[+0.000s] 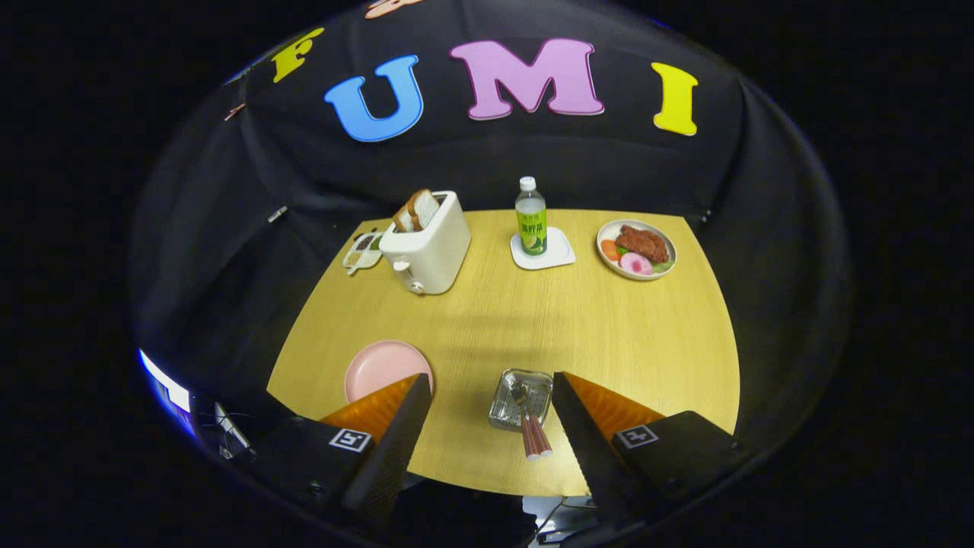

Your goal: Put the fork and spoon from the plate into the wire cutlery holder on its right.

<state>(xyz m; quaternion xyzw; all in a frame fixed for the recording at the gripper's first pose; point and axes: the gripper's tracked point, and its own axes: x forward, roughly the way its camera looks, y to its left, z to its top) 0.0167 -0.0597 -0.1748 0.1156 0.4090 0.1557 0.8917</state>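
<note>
A pink plate (378, 366) lies on the wooden table near its front edge, partly behind my left finger, and its visible surface is bare. To its right stands the square wire cutlery holder (520, 398), between my fingers and close to the right one. A spoon (521, 415) and a second utensil lie in the holder, their reddish handles (536, 440) sticking out over its near rim. My gripper (491, 390) hangs open above the table's front part, with nothing between its fingers but the holder far below.
At the back left stands a white toaster (428, 242) with bread in it, a small sauce dish (363, 252) beside it. A green bottle (531, 218) rests on a white coaster mid-back. A plate of food (637, 250) sits at the back right.
</note>
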